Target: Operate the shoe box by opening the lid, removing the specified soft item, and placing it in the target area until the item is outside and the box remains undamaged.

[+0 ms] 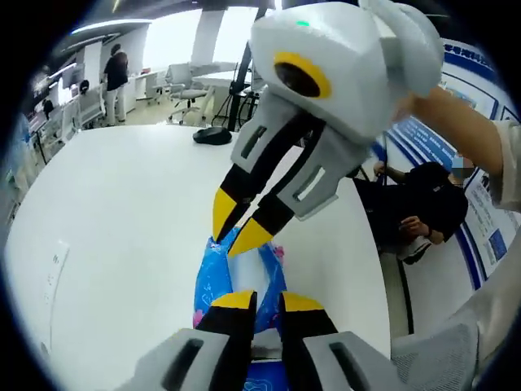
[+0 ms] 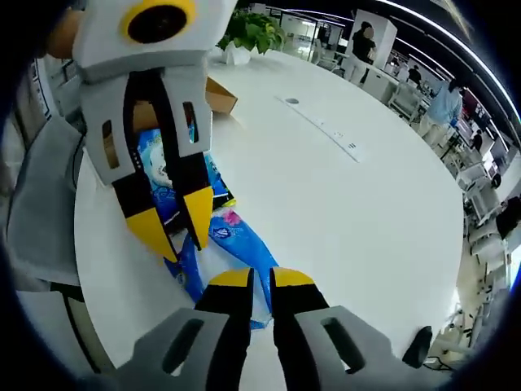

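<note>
1. The left gripper [image 1: 269, 300] pinches one end of the blue soft pack [image 1: 213, 281].
2. The right gripper [image 2: 260, 278] pinches its other end at 12 o'clock.
3. The pack stretches just above the white table [image 2: 350, 204].
4. The brown shoe box [image 2: 220, 96] sits behind.

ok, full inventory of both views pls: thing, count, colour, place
soft packet: one, blue with pink and white print, lying on the table between both grippers
table: one, white, large with a rounded edge
cardboard box: one, brown, on the table behind the left gripper in the right gripper view
black object: one, small, at the far side of the table
potted plant: one, green in a white pot, at the far table edge
office chairs: several, pale, beyond the table
seated person: one, dark clothes, beside the table
left gripper: grey body, black fingers with yellow tips, on the packet
right gripper: same colours, tips on the packet's far end
</note>
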A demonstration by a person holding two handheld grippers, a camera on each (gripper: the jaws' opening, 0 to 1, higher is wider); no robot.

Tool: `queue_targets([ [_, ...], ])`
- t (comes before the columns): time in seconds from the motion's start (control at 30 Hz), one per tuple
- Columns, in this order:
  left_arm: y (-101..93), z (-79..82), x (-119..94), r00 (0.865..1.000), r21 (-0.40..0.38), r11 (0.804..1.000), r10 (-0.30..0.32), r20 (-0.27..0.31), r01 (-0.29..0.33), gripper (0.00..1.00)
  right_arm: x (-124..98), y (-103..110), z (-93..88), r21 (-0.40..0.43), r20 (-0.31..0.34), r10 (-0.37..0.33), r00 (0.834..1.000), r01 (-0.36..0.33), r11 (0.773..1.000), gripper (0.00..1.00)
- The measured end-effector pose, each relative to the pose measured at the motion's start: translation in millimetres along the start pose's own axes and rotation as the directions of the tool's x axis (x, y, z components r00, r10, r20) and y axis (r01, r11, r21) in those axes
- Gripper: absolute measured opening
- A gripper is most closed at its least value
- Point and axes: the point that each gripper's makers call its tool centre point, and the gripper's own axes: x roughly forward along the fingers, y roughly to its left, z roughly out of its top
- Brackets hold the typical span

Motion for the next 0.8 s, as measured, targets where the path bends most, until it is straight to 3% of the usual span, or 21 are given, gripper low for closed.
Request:
queue_targets([
  [0.3,-1.3,-3.0,-37.3,0.998,0.018,0.998,0.056,0.02,-0.056,0.23,-24.6,17.5,14.5,-0.006,0.015,-0.015,1.0,0.015,1.0,0.16],
  [0.67,-5.4,-28.8,-85.1,0.991,0.007,0.991,0.133,0.004,-0.133,0.33,-45.8,40.6,32.0,-0.005,0.035,-0.02,0.999,0.021,1.0,0.25],
  [0.8,-7.6,-37.1,-108.7,0.986,-0.016,0.986,0.164,0.031,-0.164,0.36,-49.6,53.7,42.5,-0.012,0.045,-0.01,0.999,0.01,1.0,0.29],
])
